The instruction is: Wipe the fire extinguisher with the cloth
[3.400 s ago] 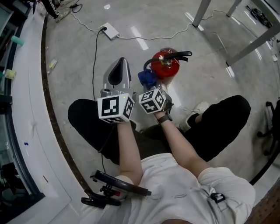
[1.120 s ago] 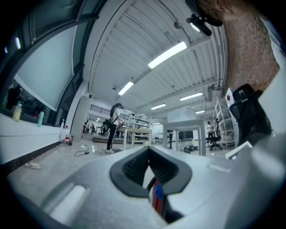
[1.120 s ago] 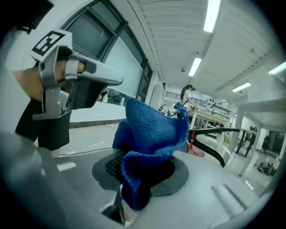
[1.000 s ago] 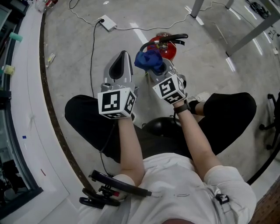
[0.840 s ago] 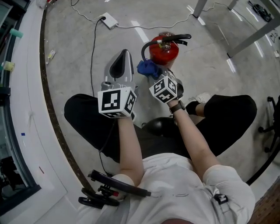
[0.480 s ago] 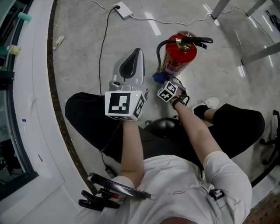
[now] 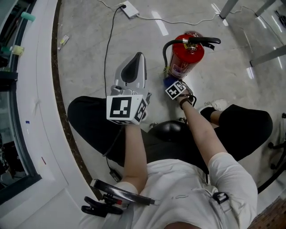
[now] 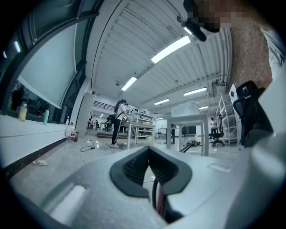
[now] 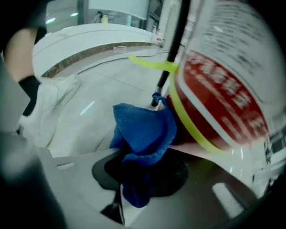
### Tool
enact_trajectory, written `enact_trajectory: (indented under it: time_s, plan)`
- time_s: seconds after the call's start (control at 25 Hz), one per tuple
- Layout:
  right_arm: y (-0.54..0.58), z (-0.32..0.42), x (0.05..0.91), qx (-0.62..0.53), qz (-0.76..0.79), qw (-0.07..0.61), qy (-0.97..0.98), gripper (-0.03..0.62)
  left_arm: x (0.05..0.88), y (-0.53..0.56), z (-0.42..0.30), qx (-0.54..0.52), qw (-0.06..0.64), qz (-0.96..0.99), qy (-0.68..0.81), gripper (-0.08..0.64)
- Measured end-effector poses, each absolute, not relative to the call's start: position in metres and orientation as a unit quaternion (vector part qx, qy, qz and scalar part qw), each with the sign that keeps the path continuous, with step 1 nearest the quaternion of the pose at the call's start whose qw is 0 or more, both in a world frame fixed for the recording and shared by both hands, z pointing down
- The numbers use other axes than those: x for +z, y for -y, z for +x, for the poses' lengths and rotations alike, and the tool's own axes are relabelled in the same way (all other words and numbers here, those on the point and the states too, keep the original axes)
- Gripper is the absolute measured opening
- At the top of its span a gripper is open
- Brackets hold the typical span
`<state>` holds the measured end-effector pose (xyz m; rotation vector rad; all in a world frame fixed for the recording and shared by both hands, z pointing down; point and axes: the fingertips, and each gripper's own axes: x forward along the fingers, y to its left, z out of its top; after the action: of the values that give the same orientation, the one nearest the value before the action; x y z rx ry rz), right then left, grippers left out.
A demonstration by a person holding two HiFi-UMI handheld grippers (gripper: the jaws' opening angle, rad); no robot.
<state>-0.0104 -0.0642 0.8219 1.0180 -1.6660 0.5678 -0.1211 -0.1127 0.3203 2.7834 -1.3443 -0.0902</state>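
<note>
A red fire extinguisher [image 7: 187,59] with a black handle [image 7: 204,41] and hose stands on the grey floor in front of the seated person. My right gripper [image 7: 173,85] is low at its near side, shut on a blue cloth [image 7: 168,81]. In the right gripper view the bunched cloth [image 9: 143,132] presses against the lower red body [image 9: 219,91], beside the black hose [image 9: 172,49] and a yellow band. My left gripper [image 7: 134,67] hangs shut and holds nothing, left of the extinguisher; its jaws [image 8: 149,154] point out across the room.
A white power strip [image 7: 128,8] with cables lies on the floor behind. A white curved ledge [image 7: 40,89] runs along the left. Table legs [image 7: 228,6] stand at top right. The person's black-trousered legs and a shoe [image 7: 217,104] flank the extinguisher. A distant person [image 8: 119,121] stands among tables.
The right gripper has carried the blue cloth down from the extinguisher's top to its lower body. The left gripper has stayed where it was, shut.
</note>
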Motion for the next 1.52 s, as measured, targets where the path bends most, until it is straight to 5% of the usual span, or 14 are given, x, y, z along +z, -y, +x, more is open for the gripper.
enact_trajectory:
  time_s: [0.2,0.44,0.64,0.8,1.2,1.32,1.52]
  plan:
    - [0.05,-0.042,0.756,0.38,0.477,0.323,0.724,0.112,0.31,0.115,-0.109,-0.049,0.027,0.903,0.426,0.0]
    - [0.068,-0.051,0.56,0.207,0.506,0.182,0.817,0.109,0.285,0.105,-0.091,-0.069,0.015,0.91,0.409,0.0]
    - [0.068,0.011,0.394,0.04,0.578,0.046,0.814,0.109,0.272,0.095,-0.085,-0.088,0.014,0.911,0.403,0.0]
    - [0.093,0.049,0.386,0.005,0.614,0.096,0.784,0.112,0.276,0.088,-0.076,-0.086,0.02,0.914,0.397,0.0]
    - [0.078,0.012,0.421,-0.085,0.531,0.155,0.829,0.107,0.285,0.091,-0.076,-0.076,0.023,0.912,0.403,0.0]
    - [0.072,-0.002,0.459,-0.086,0.491,0.247,0.831,0.102,0.289,0.092,-0.073,-0.07,0.025,0.912,0.403,0.0]
    - [0.065,-0.002,0.639,0.018,0.404,0.44,0.802,0.1,0.295,0.094,-0.069,-0.064,0.029,0.913,0.402,0.0]
